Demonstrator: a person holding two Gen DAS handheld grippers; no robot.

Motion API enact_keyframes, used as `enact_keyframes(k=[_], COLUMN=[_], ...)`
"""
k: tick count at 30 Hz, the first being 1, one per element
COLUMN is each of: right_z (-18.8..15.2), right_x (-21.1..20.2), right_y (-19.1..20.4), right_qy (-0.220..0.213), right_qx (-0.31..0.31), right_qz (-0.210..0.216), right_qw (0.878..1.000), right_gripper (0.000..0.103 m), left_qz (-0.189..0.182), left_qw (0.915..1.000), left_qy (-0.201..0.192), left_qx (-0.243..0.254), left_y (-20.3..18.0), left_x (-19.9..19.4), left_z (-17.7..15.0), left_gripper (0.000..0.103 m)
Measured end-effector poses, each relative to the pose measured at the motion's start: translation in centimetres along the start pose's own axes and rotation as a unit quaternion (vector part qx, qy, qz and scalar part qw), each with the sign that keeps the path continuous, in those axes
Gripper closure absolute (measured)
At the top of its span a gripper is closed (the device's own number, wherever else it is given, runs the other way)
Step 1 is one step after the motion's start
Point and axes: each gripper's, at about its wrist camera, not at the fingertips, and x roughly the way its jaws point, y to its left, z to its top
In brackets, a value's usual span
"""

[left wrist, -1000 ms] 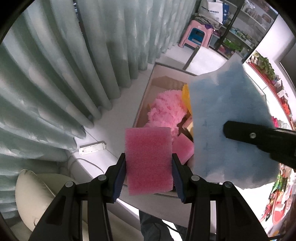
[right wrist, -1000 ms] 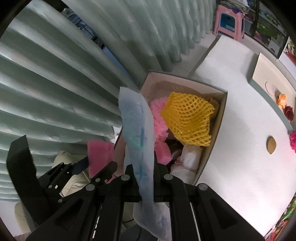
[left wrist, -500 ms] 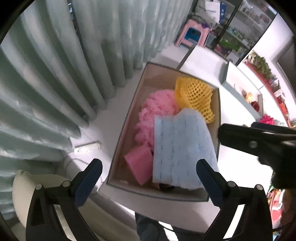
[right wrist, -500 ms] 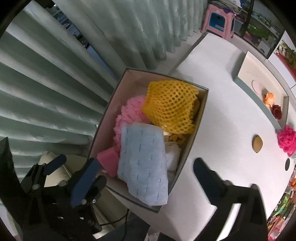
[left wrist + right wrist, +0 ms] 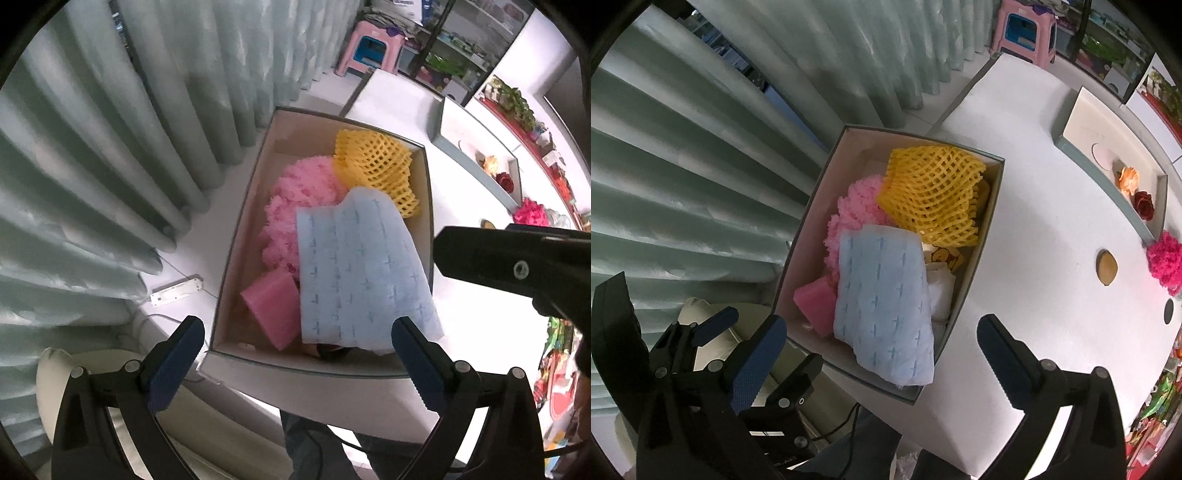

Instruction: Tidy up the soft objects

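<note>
An open cardboard box stands at the table's edge by the curtain. In it lie a pink fluffy ball, a yellow foam net, a pink sponge and a light blue quilted cloth that drapes over the near right rim. My left gripper hangs above the box's near end, open and empty. My right gripper is also open and empty above the same end, where the blue cloth, pink sponge, yellow net and box show below it.
The white table stretches right of the box, with a shallow tray of fabric flowers, a magenta pompom and a wooden disc. Pale green curtains hang left. A power strip lies on the floor.
Both grippers have opened wide. The pink sponge left the left jaws and the blue cloth left the right jaws; both now lie in the box.
</note>
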Motion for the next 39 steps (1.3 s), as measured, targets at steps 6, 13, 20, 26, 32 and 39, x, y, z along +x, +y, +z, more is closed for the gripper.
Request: enact_keyframes(k=[6,13,20,26,32,39], right_z=[0.0,0.0,-0.1,-0.1,-0.2,-0.1], right_x=[0.0,0.0,0.0,-0.1,-0.1,-0.1], right_y=[0.2,0.4,0.9,1.4,2.0,2.5], right_qy=[0.001,0.001,0.005,0.005,0.004,0.002], right_qx=[-0.003,-0.004,-0.011,-0.013,-0.016,-0.015], right_qz=[-0.003,-0.006,-0.015,-0.022,-0.026,-0.032], right_qw=[1.0,1.0,1.0,1.0,1.0,0.999], right_gripper=[0.0,0.0,0.0,0.0,0.0,0.0], left_qz=[0.017,0.019,0.021,0.027,0.022,0.023], left_qw=[0.9998,0.9998,0.9998,0.9996,0.9997,0.9995], left_qy=[-0.004,-0.002,-0.003,-0.006,-0.008,-0.011], left_qx=[-0.006,-0.007,-0.006,0.001,0.007,0.018], left_y=[0.7,1.3,1.3,1.6,1.9,2.4], left_x=[-0.2,-0.2,-0.2,-0.1,-0.2,-0.3], left_z=[0.2,0.1,0.0,-0.2,0.1,0.4], left_gripper=[0.001,0.001,0.001,0.001,0.001,0.001])
